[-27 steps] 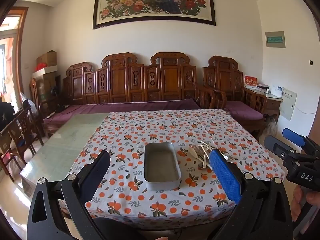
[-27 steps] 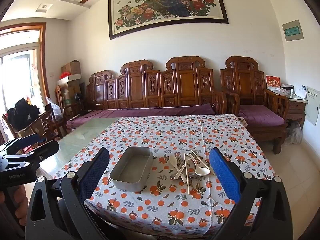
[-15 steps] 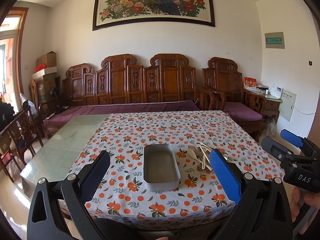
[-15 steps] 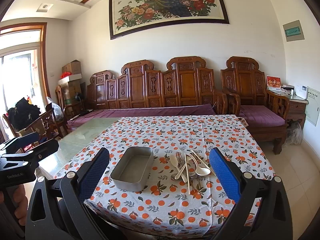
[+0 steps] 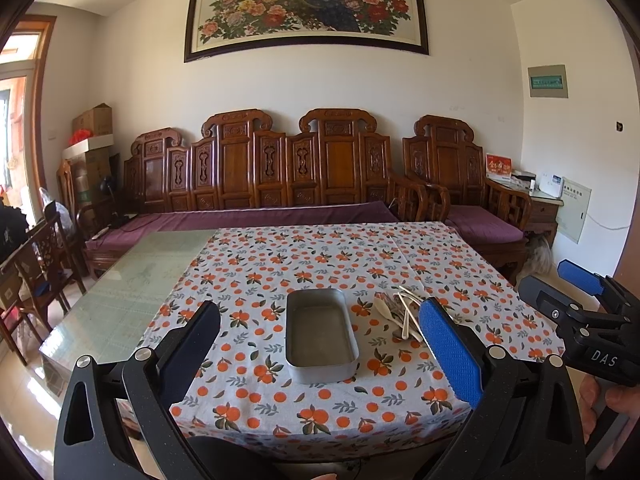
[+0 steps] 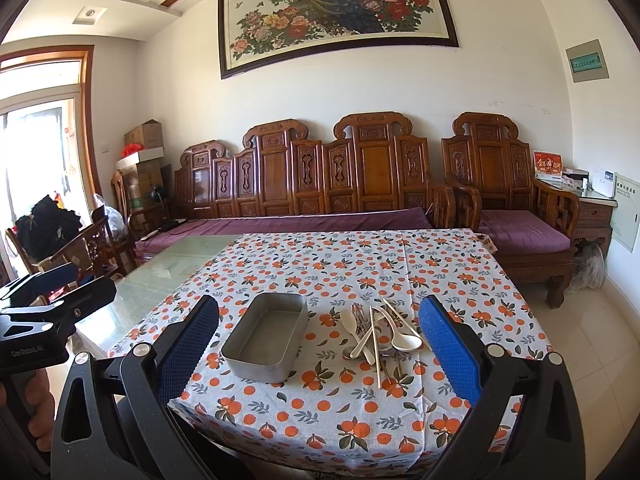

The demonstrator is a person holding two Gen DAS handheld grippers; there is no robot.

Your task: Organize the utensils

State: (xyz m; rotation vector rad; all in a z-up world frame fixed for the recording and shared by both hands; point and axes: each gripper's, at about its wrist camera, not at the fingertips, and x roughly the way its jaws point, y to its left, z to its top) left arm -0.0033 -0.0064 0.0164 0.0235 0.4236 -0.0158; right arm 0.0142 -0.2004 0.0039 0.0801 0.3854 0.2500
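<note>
Both tools, left (image 5: 320, 344) and "DAS"-marked right (image 6: 320, 344), hang spread wide before the metal tray (image 6: 266, 338) and utensils (image 6: 378, 332).

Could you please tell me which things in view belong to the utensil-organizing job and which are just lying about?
Part of the job:
metal tray, empty
utensil pile of spoons and chopsticks, beside the tray
left gripper and right gripper, both open

Just lying about:
floral tablecloth
carved wooden sofa
peacock painting
cardboard boxes
</note>
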